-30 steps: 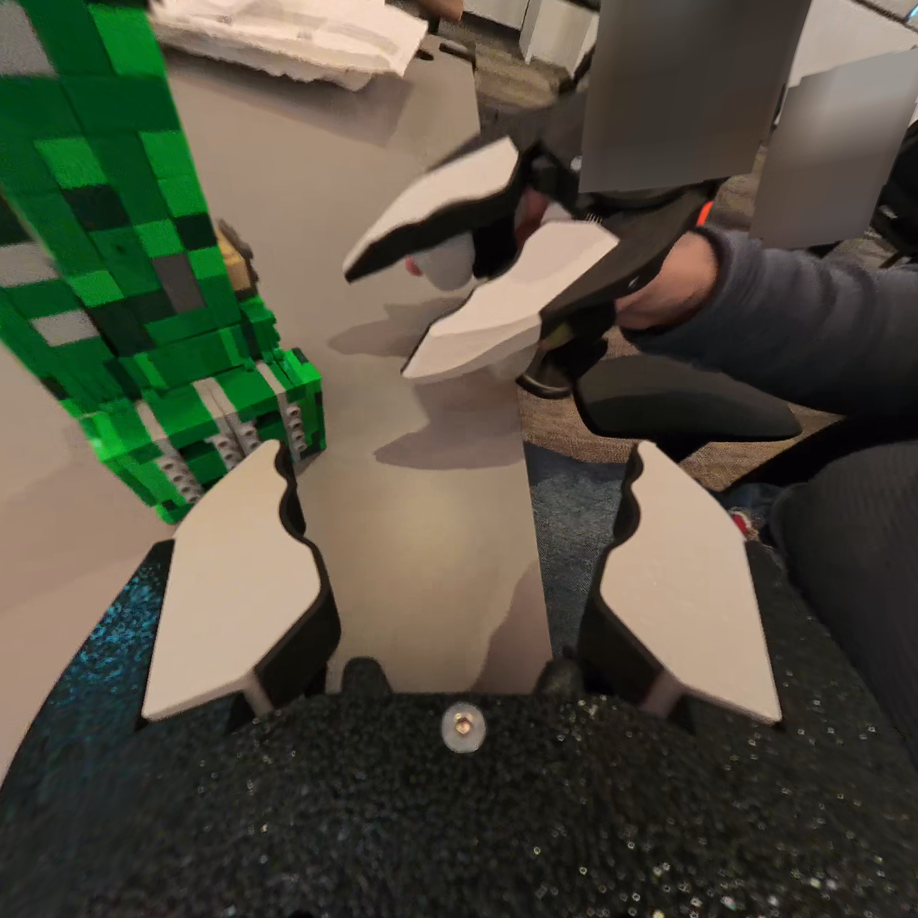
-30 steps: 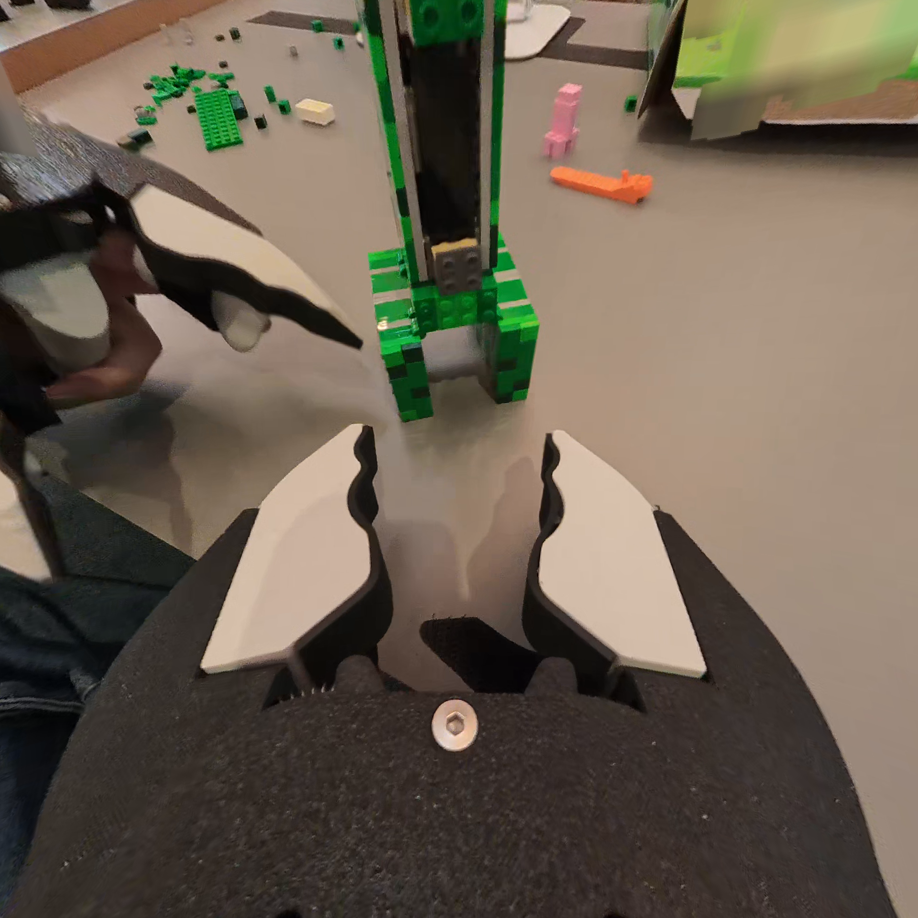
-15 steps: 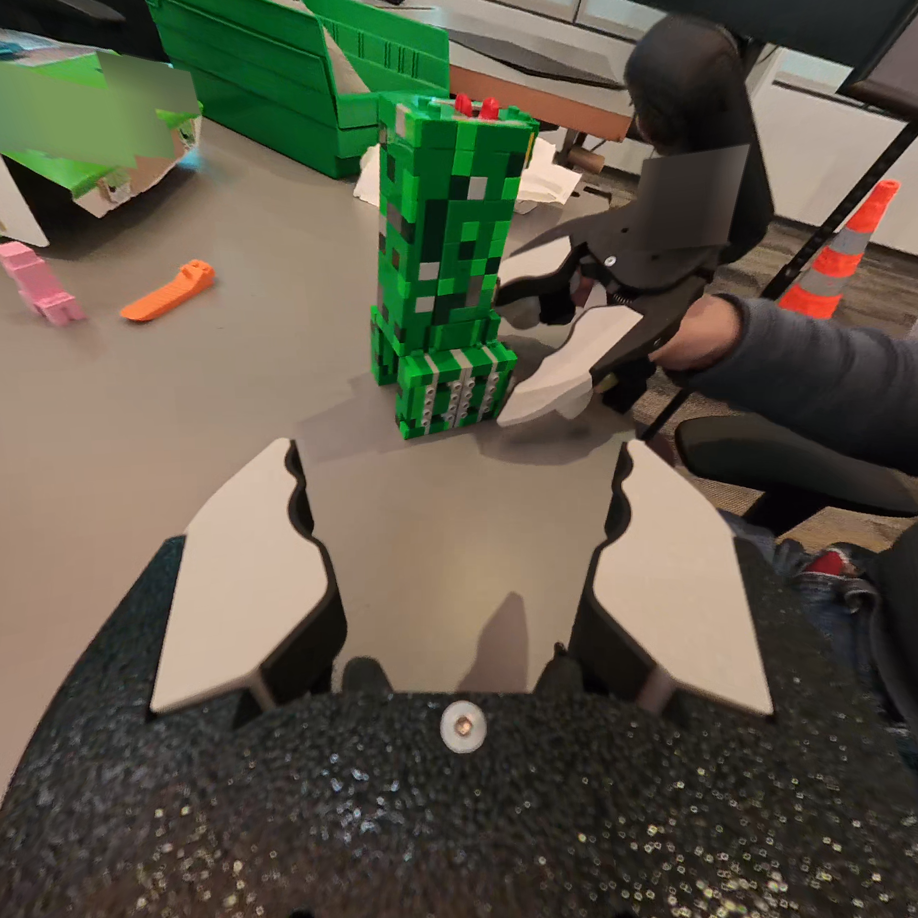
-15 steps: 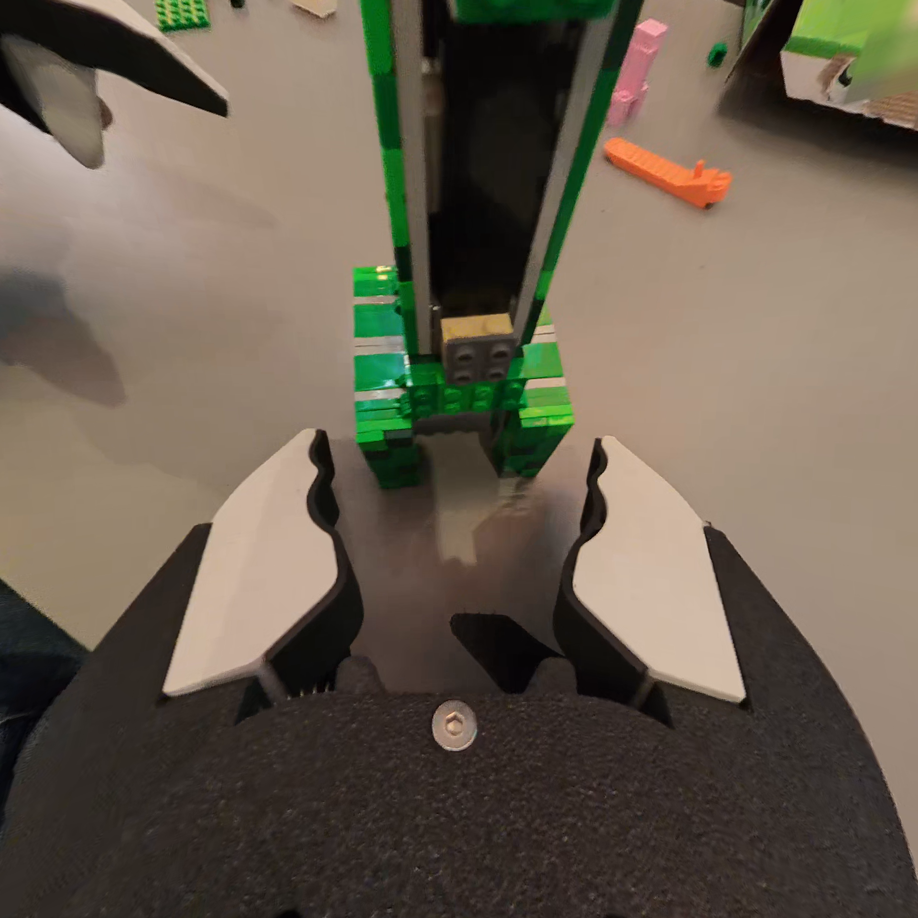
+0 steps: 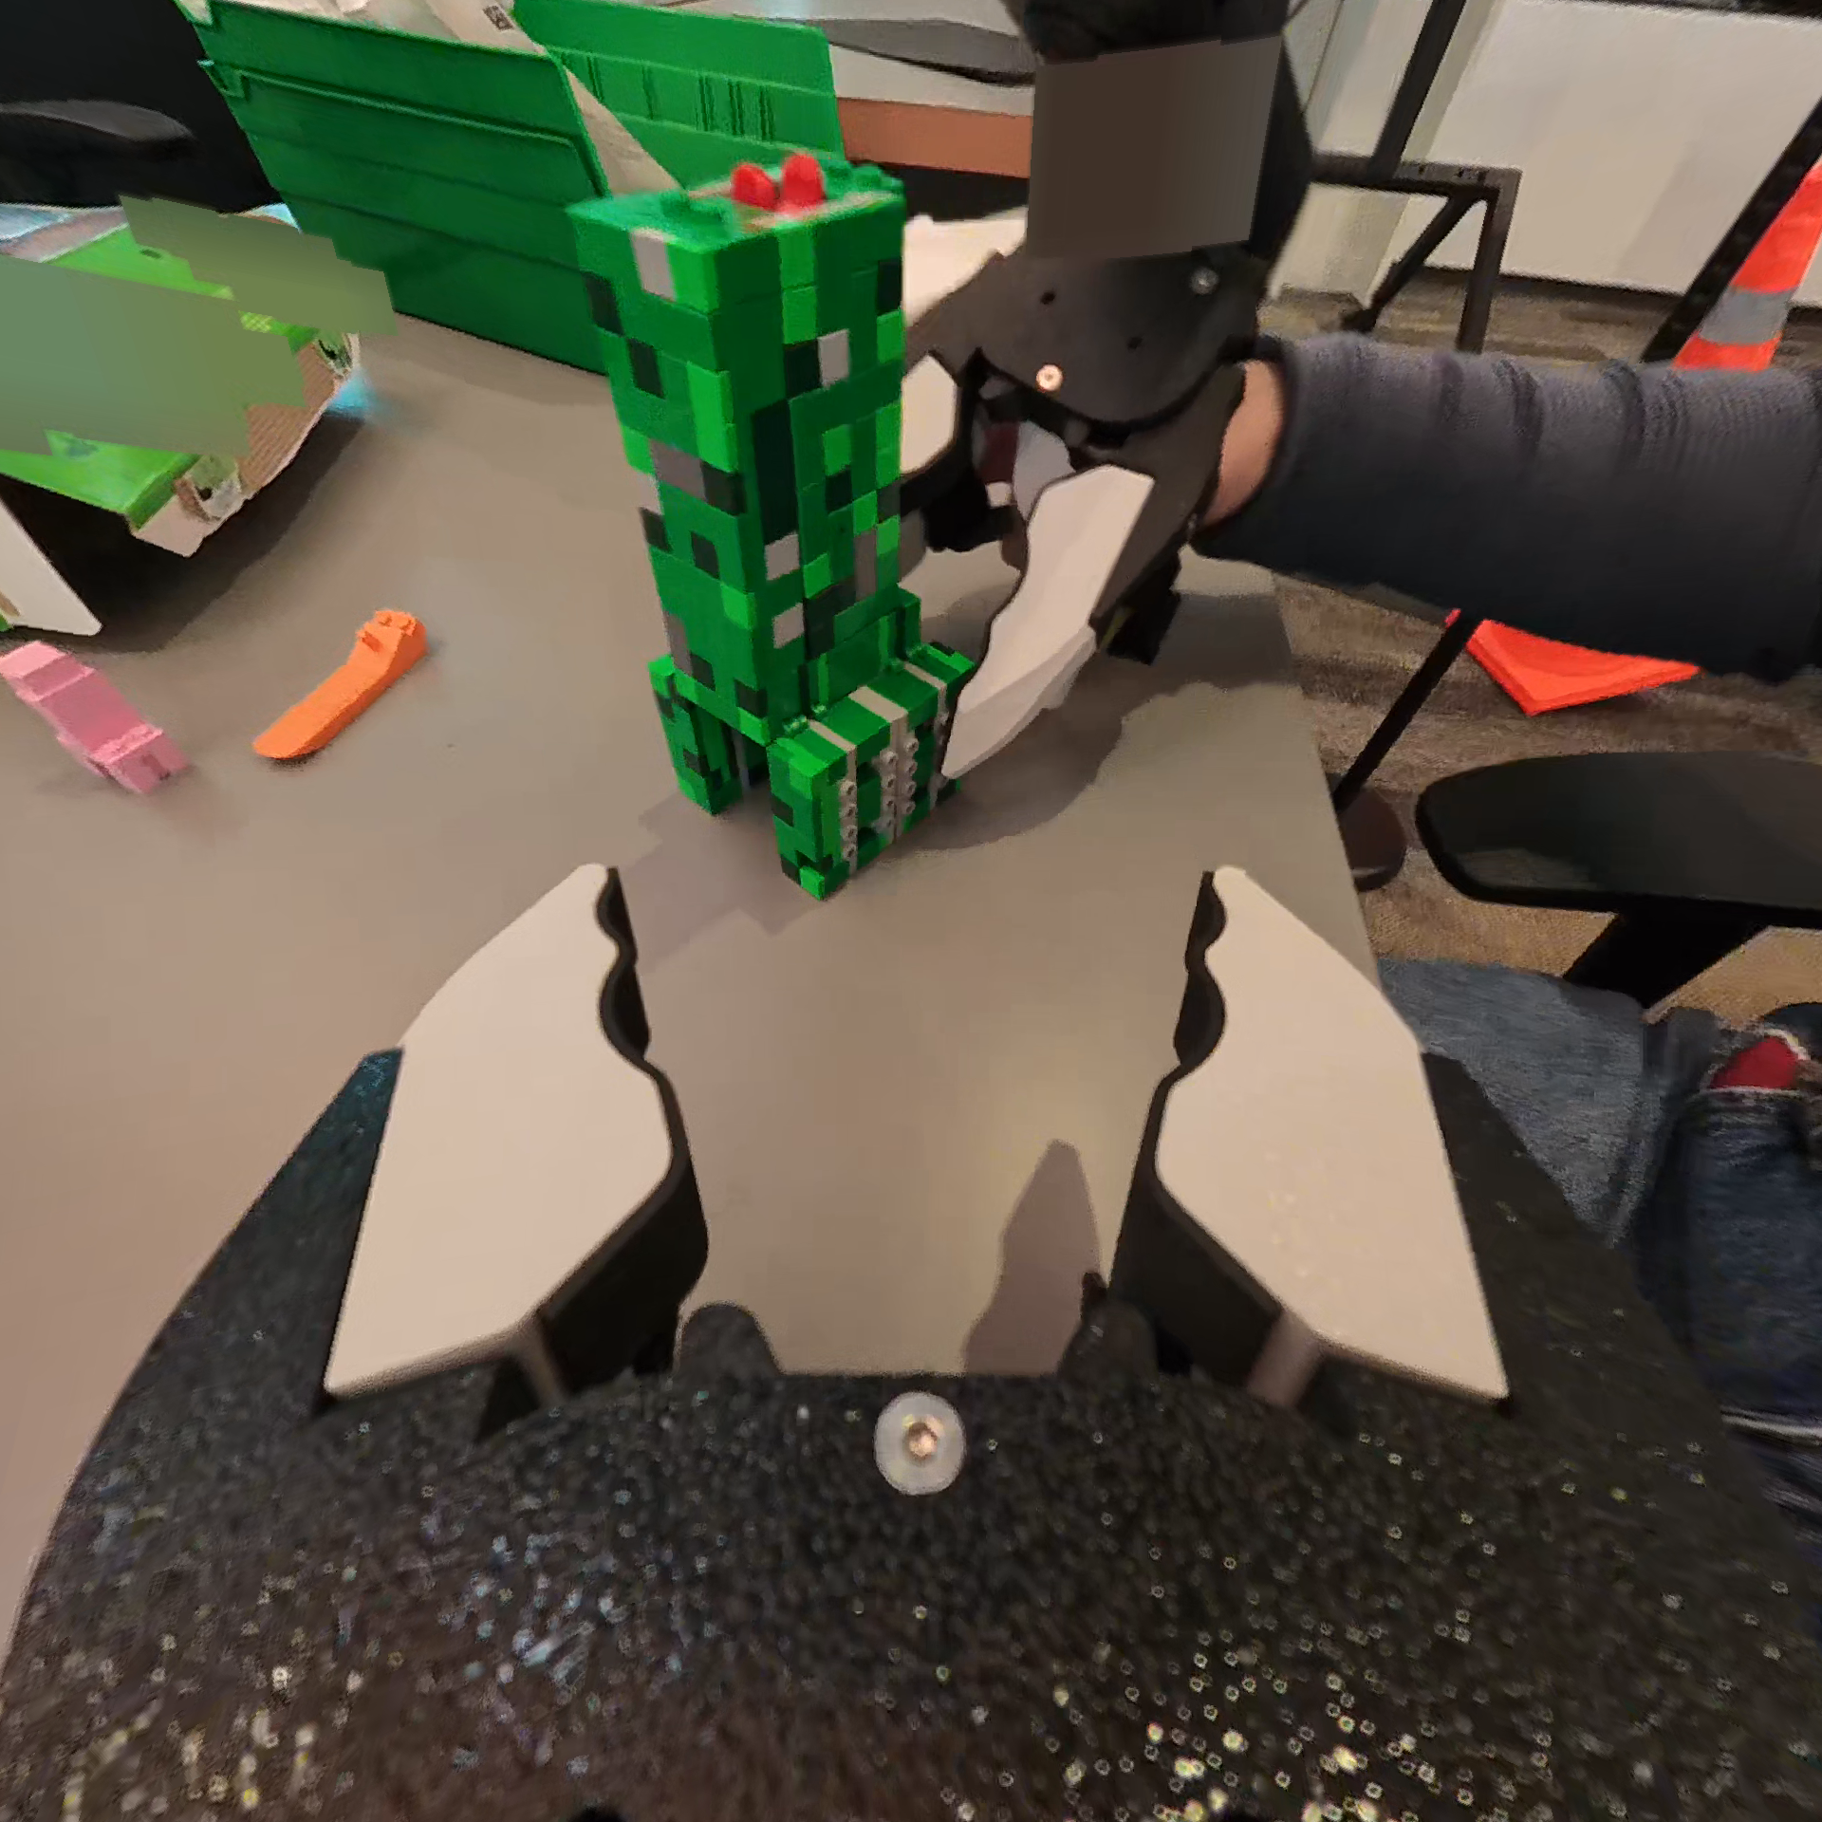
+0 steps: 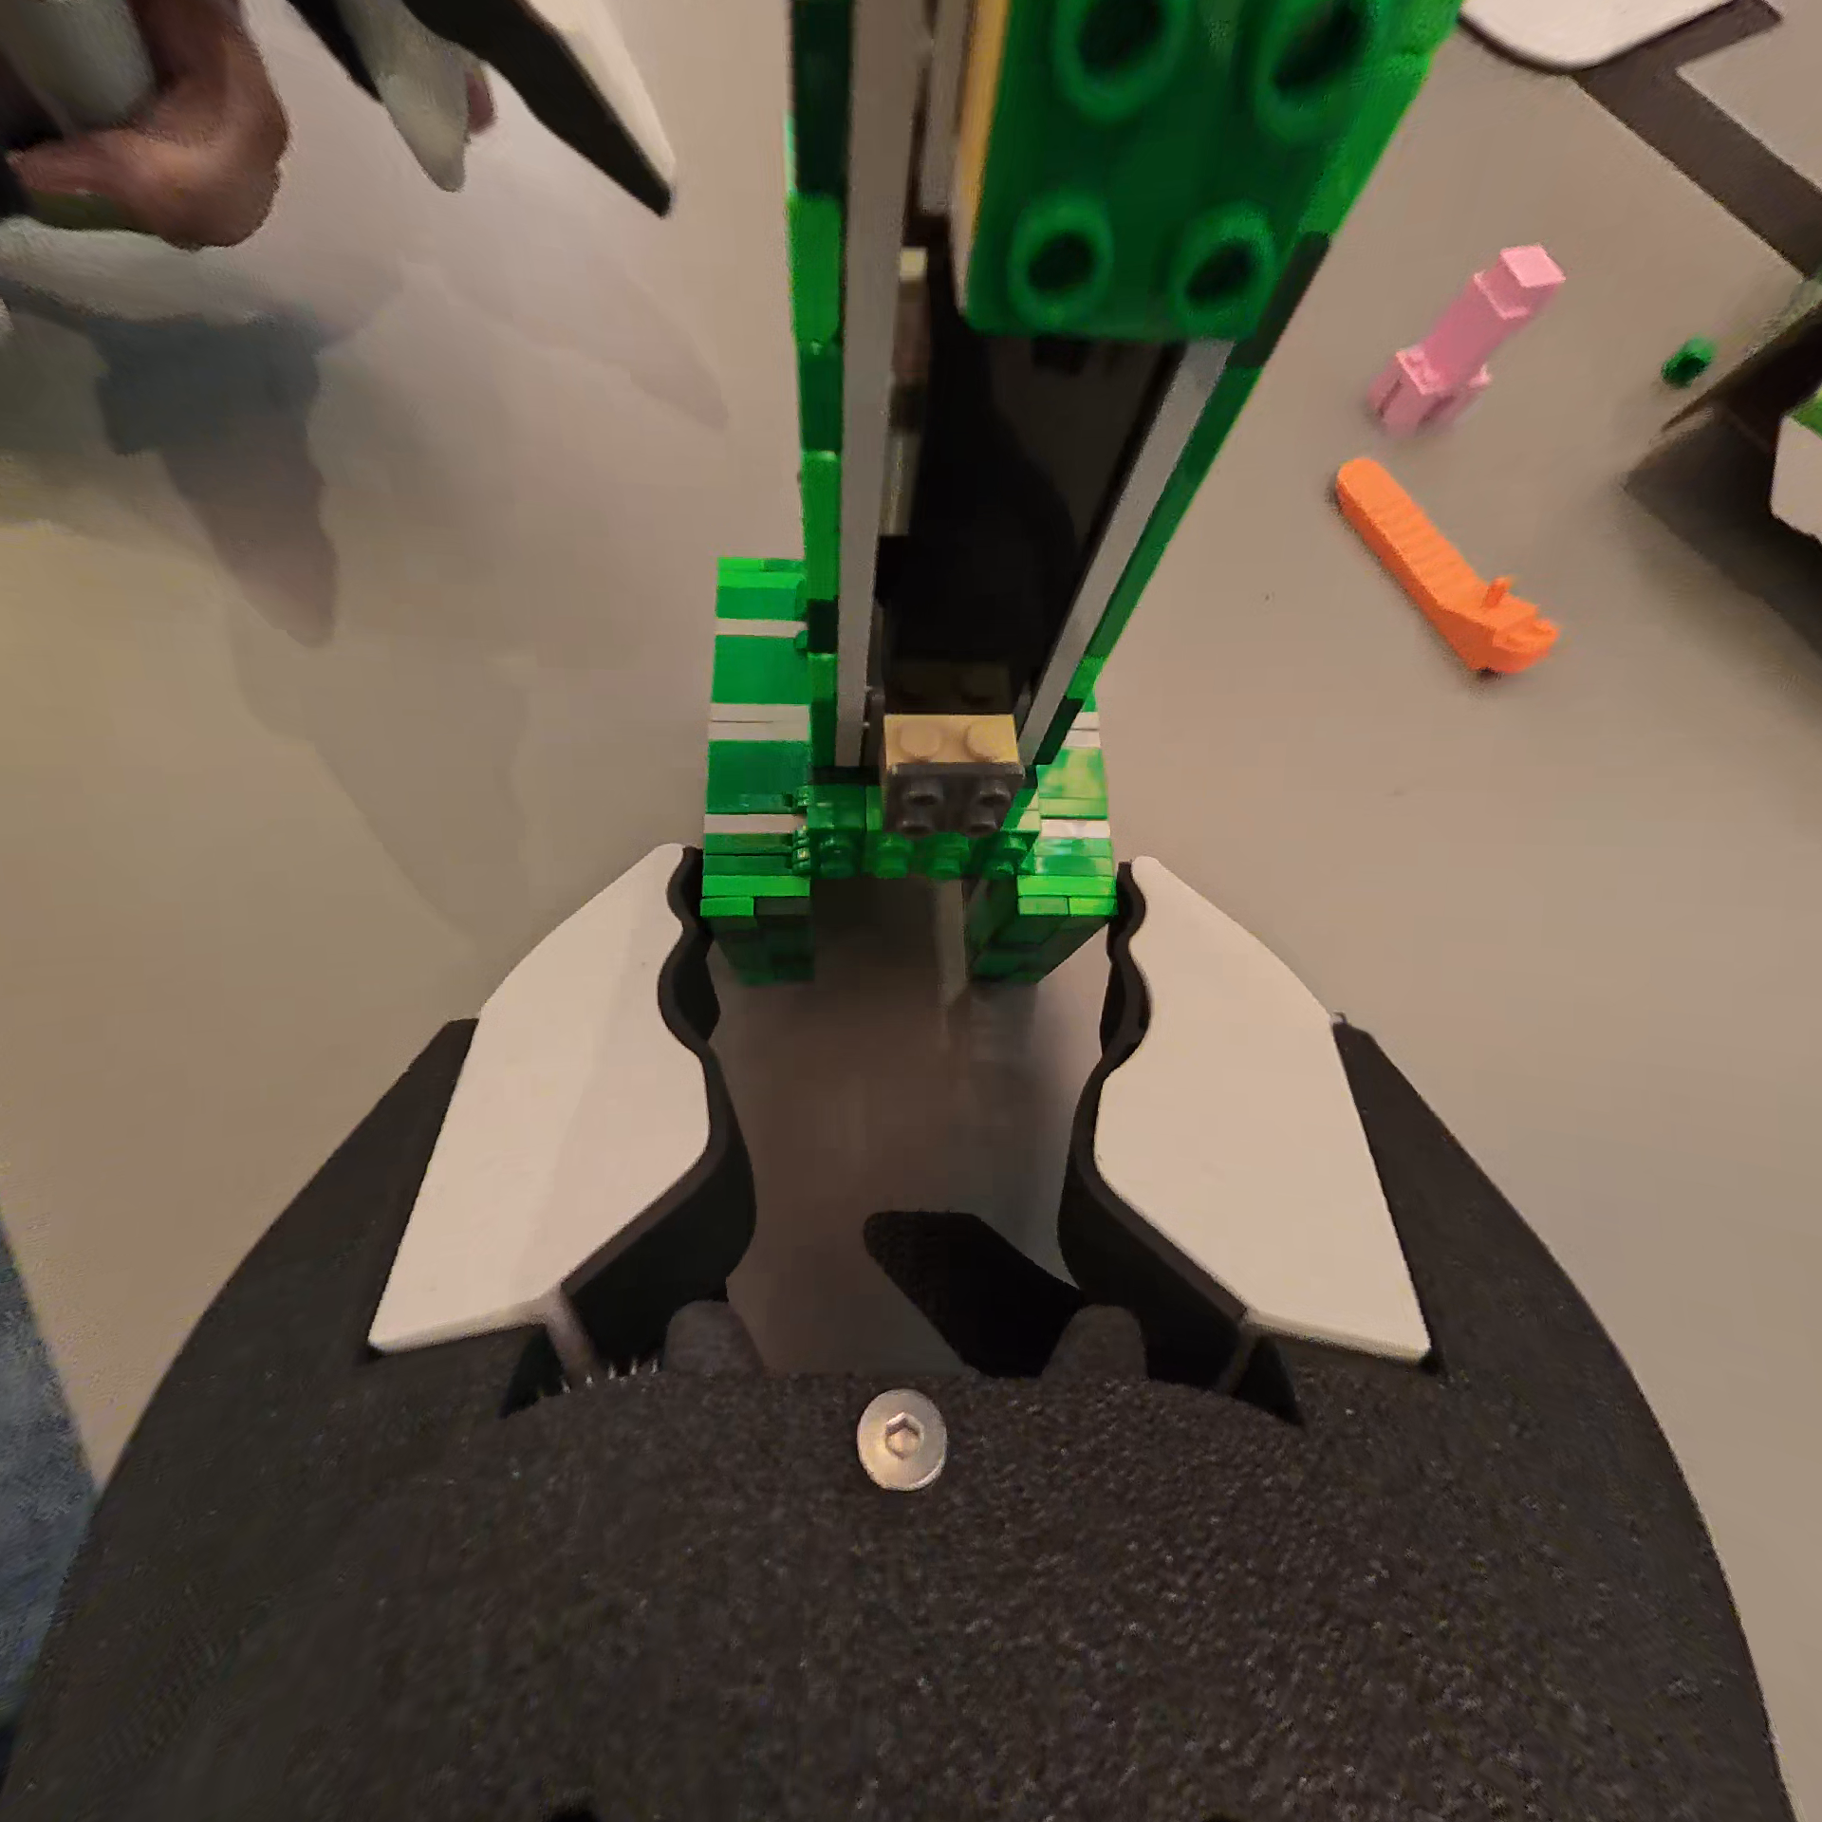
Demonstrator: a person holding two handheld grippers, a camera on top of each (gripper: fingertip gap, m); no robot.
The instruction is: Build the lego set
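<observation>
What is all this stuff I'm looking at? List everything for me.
Green brick figure: one, green with dark and grey patches, standing on the table.
Red studs: two, on the figure's top.
Orange brick-separator: one, lying left of the figure.
Pink brick animal: one, at the table's left edge.
Green bin: one, behind the figure.
Table: one, grey.
Traffic cone: one, orange, on the floor.
Left tool: open, holding nothing, short of the figure.
Right tool: pads against both feet of the figure.
</observation>
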